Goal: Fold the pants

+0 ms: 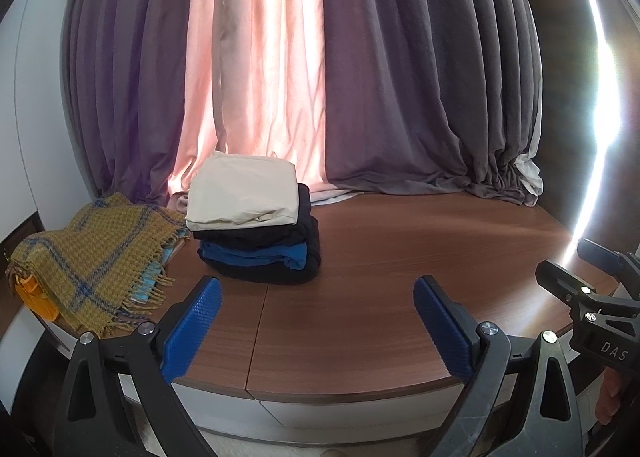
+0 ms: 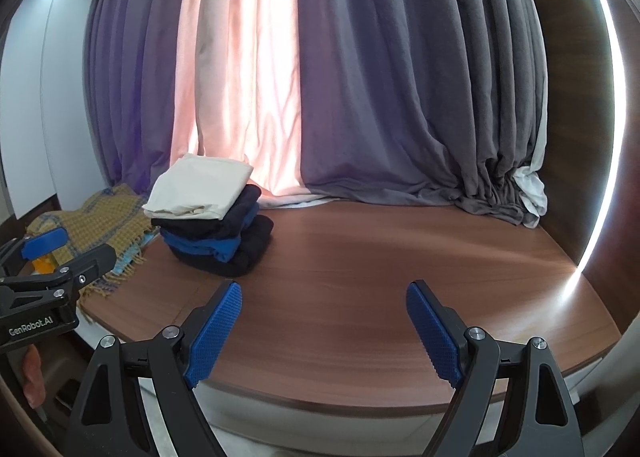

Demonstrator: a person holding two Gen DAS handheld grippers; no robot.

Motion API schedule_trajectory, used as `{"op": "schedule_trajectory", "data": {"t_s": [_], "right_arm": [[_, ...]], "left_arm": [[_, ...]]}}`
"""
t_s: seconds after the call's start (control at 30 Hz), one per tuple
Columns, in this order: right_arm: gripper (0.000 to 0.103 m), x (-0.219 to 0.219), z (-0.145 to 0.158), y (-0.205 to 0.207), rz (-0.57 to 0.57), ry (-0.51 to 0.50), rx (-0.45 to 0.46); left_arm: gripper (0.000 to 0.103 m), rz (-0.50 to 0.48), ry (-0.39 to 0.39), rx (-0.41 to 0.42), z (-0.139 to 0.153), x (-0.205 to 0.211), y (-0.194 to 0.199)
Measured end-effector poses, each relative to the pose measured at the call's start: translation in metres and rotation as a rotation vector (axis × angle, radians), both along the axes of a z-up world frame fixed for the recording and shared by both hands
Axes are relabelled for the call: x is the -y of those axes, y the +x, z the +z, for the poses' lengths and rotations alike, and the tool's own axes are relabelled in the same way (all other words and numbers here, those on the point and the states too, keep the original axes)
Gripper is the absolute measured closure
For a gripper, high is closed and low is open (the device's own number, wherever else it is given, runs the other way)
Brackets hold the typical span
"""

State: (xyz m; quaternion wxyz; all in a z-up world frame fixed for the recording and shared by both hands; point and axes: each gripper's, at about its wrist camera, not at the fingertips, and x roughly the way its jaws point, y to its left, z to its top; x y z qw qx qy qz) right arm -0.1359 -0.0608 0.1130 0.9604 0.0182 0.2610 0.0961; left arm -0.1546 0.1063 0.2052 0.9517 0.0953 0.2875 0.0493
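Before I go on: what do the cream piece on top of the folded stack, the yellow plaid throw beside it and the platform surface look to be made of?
Cream piece: thin, smooth woven cloth, likely cotton; matte, with crisp creases.
Yellow plaid throw: coarse, open weave, probably wool or acrylic; fringed edge.
Platform: brown wood-grain board, maybe laminate or veneer; satin sheen, with a straight seam between panels.

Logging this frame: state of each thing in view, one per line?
left tool: open, holding nothing
right tool: open, holding nothing
cream pants: folded, top of the stack
dark pants: folded, stacked beneath
blue pants: folded, within the stack
plaid scarf: draped, left of the stack
curtains: drawn shut
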Motion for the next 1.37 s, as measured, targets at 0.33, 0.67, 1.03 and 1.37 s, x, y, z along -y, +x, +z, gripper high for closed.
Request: {"op": "schedule_trajectory", "data": {"t_s": [0.33, 0.67, 1.03, 1.37], "right_arm": [[0.018, 0.006, -0.0009, -0.0019, -0.011, 0.004, -0.005], [0.018, 0.0068, -0.0028, -0.0037, -0.017, 0.004, -0.008], [0.018, 0.0046, -0.0037, -0.0058, -0.012, 0.001, -0.005], [0.018, 0.0048, -0.0039, -0.0068, -0.015, 0.001, -0.005]], "left_arm": [[0.002, 0.004, 0.003, -0.01, -0.0033, 0.0011, 0.0003], [0.0, 0.003, 0.013, 0.0, -0.0027, 0.0008, -0.0048], [0.0, 0.02, 0.012, -0.009, -0.0039, -0.0002, -0.0059], [0.0, 0.014, -0.012, -0.014, -0.0036, 0.0005, -0.0068]]}}
